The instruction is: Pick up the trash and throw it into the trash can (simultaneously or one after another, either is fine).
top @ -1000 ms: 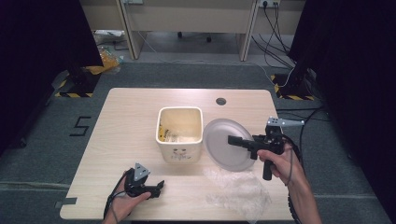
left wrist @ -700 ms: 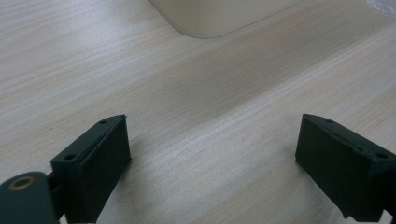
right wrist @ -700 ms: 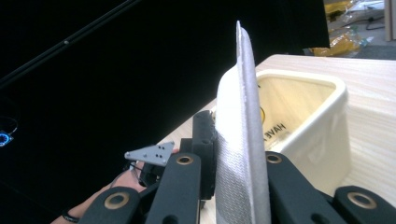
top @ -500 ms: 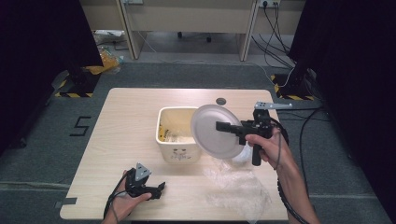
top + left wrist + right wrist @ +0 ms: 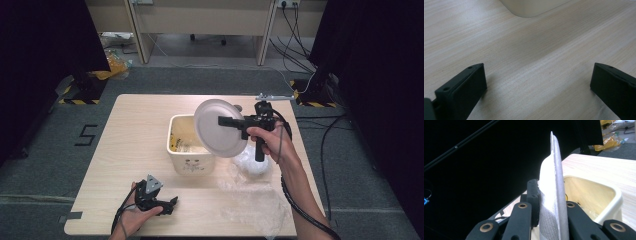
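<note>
Two grippers are in use at the table (image 5: 125, 130). Nearest the front edge, the left gripper (image 5: 172, 203) is seen resting low on the bare wood, held in a hand (image 5: 131, 216); in the left gripper view its jaws stand wide apart with nothing between them, and the rounded base of the cream bin (image 5: 534, 6) is visible just ahead.

A sheet of crumpled clear plastic film (image 5: 255, 192) lies on the table right of centre, and a white bundle (image 5: 252, 161), possibly a bag, rests beside the bin.

Farther back, the right gripper (image 5: 224, 120) is raised over the bin (image 5: 190, 150), its jaws closed on a white disposable plate (image 5: 220, 127). The plate is held at its rim and tilted nearly on edge, partly over the bin's open mouth. In the right gripper view the plate (image 5: 554, 195) is seen edge-on, pinched between the pads, with the bin (image 5: 599, 197) below and beyond it. Some yellowish contents are visible inside the bin.

Handling judgement: the plate is thin and light, probably paper or foam, and would flex or crease under hard pinching. A rim grip is suitable, as the flat centre offers no purchase; a moderate squeeze should suffice. Little slip risk is expected given the low weight, though a rim hold leaves the plate free to swing.
</note>
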The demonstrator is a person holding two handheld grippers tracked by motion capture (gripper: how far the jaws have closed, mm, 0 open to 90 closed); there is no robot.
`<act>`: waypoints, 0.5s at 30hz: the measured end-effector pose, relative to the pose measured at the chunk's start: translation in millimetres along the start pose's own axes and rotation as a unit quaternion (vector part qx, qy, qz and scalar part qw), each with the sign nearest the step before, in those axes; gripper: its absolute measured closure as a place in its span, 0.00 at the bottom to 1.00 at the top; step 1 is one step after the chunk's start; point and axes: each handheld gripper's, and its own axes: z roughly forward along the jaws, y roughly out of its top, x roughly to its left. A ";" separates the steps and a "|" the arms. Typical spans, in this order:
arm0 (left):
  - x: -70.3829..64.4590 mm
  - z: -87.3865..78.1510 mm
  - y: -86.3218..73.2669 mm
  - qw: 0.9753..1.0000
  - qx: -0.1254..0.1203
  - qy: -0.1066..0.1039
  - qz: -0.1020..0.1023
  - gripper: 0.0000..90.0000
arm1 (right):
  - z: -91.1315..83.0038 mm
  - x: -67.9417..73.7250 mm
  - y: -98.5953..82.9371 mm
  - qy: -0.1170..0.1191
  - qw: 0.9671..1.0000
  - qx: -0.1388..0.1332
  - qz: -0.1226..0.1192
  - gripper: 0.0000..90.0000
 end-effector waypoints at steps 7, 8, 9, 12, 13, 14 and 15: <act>0.0 0.0 0.0 1.000 0.000 0.000 0.000 0.00 | 20.8 -6.8 11.1 -0.003 1.000 0.004 0.007 0.94; 0.0 0.0 0.0 1.000 0.000 0.000 0.000 0.00 | 20.8 -6.8 11.1 -0.003 1.000 0.004 0.007 0.94; 0.0 -0.1 -0.1 1.000 0.000 0.000 0.000 0.00 | 23.6 -8.0 12.0 -0.003 1.000 0.005 0.009 0.94; 0.0 -0.1 -0.1 1.000 0.000 0.000 0.000 0.00 | 32.0 -12.5 14.3 -0.004 1.000 0.004 0.017 0.94; 0.0 -0.1 -0.1 1.000 0.000 0.000 0.000 0.00 | 34.9 -13.7 14.9 -0.004 1.000 0.005 0.019 0.94; 0.0 -0.2 -0.2 1.000 0.000 0.000 0.001 0.00 | 38.0 -15.2 15.3 -0.004 1.000 0.005 0.021 0.94; 0.1 -0.2 -0.2 1.000 0.000 0.000 0.001 0.00 | 41.7 -16.9 15.7 -0.006 1.000 0.006 0.023 0.94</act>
